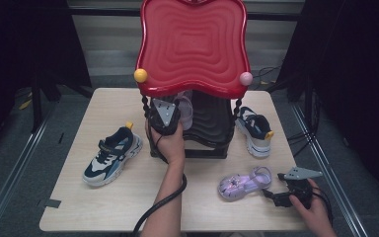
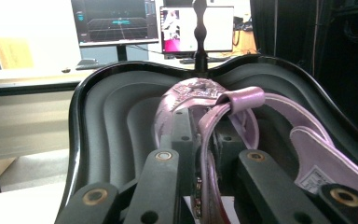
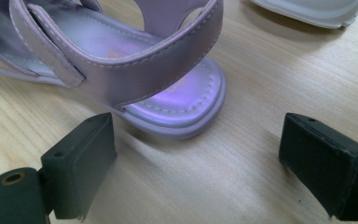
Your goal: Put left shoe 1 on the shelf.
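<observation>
Strap of lilac sandal (image 2: 208,140) sits clamped in left tool (image 2: 200,163), hidden overhead.

1. Left forearm (image 1: 165,200) extends from the near table edge toward the shoe rack (image 1: 207,140), with the cable trailing back along it.
2. Left hand (image 1: 170,143) grasps the left gripper (image 1: 167,117) at the rack's front left corner, beneath the red top tray.
3. Left gripper jaws are clamped together on the strap of a purple sandal (image 2: 214,135).
4. Right hand (image 1: 316,207) holds the right gripper (image 1: 271,193) low, near and right of the rack.
5. Right gripper jaws stand wide apart, nothing between them.
</observation>
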Tool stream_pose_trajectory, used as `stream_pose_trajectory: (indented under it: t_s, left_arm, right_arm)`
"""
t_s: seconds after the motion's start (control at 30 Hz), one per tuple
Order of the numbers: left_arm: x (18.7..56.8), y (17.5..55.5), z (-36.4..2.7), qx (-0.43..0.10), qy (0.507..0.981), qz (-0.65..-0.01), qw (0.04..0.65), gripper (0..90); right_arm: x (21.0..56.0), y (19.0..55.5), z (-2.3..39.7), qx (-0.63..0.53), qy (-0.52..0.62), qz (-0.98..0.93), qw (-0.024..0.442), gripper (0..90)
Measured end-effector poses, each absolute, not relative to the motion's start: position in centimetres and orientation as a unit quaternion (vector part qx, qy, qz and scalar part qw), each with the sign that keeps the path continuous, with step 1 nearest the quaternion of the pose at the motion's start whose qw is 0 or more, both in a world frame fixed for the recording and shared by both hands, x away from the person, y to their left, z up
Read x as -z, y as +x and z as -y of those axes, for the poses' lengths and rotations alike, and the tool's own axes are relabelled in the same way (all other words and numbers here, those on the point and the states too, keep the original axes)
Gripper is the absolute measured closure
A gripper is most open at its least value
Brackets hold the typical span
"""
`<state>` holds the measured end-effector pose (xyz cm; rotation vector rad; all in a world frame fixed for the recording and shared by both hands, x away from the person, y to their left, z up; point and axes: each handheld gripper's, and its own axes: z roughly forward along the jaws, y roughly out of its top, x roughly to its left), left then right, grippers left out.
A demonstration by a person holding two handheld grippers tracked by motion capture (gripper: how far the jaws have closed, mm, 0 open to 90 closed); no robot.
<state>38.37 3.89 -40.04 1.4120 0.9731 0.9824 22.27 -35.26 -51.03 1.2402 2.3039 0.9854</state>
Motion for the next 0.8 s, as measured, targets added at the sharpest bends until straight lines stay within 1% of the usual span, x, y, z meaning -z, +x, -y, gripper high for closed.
stream_pose_trajectory:
  t_s: [0.1, 0.23, 0.57, 0.7, 0.8]
  left_arm:
    - [39.97, 38.54, -3.48, -0.404, 0.620, -0.406, 0.536, 81.5]
    - [40.64, 38.31, -3.51, -0.391, 0.637, -0.415, 0.519, 80.2]
    - [40.75, 38.18, -3.88, -0.384, 0.642, -0.416, 0.517, 78.0]
    - [40.80, 38.13, -4.05, -0.379, 0.640, -0.420, 0.519, 72.9]
    - [40.72, 38.00, -4.15, -0.375, 0.644, -0.419, 0.519, 71.9]
  right_arm:
    - [51.04, 22.30, 35.28, -0.347, 0.435, -0.813, 0.173, 10.0]
    - [51.04, 22.30, 35.28, -0.347, 0.435, -0.813, 0.173, 10.0]
    - [51.03, 22.29, 35.27, -0.347, 0.436, -0.812, 0.172, 10.0]
    - [51.04, 22.29, 35.27, -0.347, 0.436, -0.812, 0.172, 10.0]
    - [51.03, 22.29, 35.27, -0.347, 0.436, -0.813, 0.172, 10.0]
